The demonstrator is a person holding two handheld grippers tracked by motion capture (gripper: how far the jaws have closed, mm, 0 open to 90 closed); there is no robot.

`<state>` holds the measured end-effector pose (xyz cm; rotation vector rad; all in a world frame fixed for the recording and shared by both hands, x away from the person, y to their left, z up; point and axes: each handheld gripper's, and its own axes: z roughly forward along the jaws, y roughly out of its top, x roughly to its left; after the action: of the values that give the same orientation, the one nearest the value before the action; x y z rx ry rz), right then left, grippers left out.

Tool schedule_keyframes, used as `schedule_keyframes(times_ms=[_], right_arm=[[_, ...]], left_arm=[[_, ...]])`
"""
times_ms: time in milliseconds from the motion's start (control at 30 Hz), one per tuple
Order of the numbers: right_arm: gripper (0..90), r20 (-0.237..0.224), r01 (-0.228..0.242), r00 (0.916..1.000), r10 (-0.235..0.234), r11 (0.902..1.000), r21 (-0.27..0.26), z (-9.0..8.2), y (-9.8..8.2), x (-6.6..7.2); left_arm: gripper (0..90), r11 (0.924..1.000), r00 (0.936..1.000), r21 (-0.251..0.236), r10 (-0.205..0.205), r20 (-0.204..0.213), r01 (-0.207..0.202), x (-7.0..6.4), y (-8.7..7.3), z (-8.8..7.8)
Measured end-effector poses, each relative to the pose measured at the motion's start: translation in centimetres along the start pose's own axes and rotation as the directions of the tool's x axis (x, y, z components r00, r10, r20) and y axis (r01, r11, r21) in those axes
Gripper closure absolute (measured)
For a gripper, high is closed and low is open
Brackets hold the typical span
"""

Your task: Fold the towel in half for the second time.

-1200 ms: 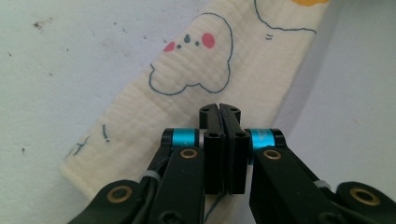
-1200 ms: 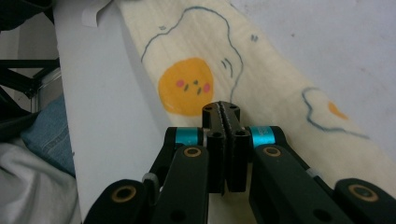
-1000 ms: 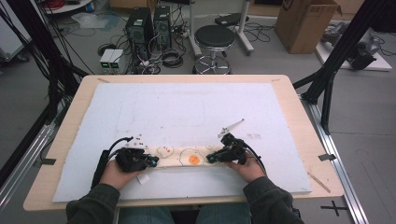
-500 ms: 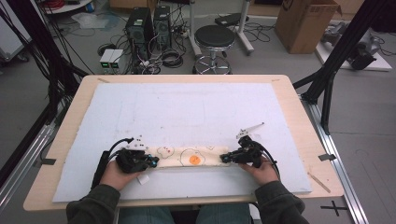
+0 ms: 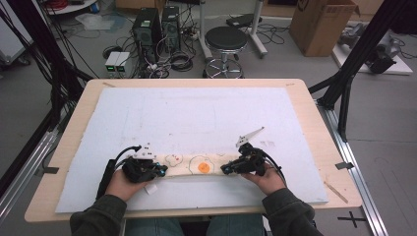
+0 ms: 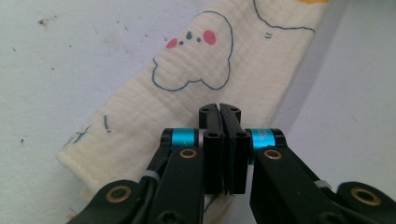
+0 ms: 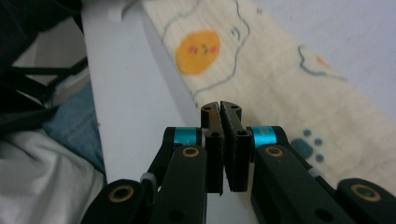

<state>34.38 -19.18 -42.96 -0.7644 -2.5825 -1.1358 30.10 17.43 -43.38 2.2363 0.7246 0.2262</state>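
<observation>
- Left gripper (image 6: 219,109) jaws pinched together, apparently gripping the cloth (image 6: 196,93) edge beneath.
- Right gripper (image 7: 220,108) likewise clamped; pull both ends outward evenly, keeping it flat.

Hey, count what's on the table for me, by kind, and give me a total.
Cream muslin cloth strip printed with fried eggs: 1
Large white foam sheet covering the wooden table: 1
Hand-held black claw: 2, left and right
Total: 4
</observation>
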Motion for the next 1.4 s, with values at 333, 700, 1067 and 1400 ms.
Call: schedule_keyframes(times_ms=[333, 700, 1067, 1400], right_arm=[[88.5, -0.003, -0.041, 0.9992, 0.041, 0.9991, -0.008, 0.1, -1.2, -0.7], [88.4, 0.004, -0.038, 0.9993, 0.038, 0.9992, -0.012, 0.1, -1.2, -0.7], [81.4, 0.000, -0.016, 0.9999, 0.016, 0.9970, -0.076, -0.9, -0.5, -0.2], [65.1, 0.116, -0.049, 0.9915, 0.059, 0.9950, -0.087, -0.1, 2.0, -1.5]], left_arm=[[79.3, 0.9998, 0.9997, 0.015, 0.015, -0.021, -0.014, 0.0, -0.6, -1.3], [73.0, 0.9992, 0.9982, 0.001, -0.040, -0.044, 0.040, 0.5, -2.1, -2.8], [56.1, 0.9850, 0.9969, -0.154, -0.079, -0.001, 0.078, 1.4, -0.9, -4.5], [50.2, 0.9961, 0.9962, -0.032, -0.083, -0.027, 0.082, 2.2, -0.1, -1.0]])
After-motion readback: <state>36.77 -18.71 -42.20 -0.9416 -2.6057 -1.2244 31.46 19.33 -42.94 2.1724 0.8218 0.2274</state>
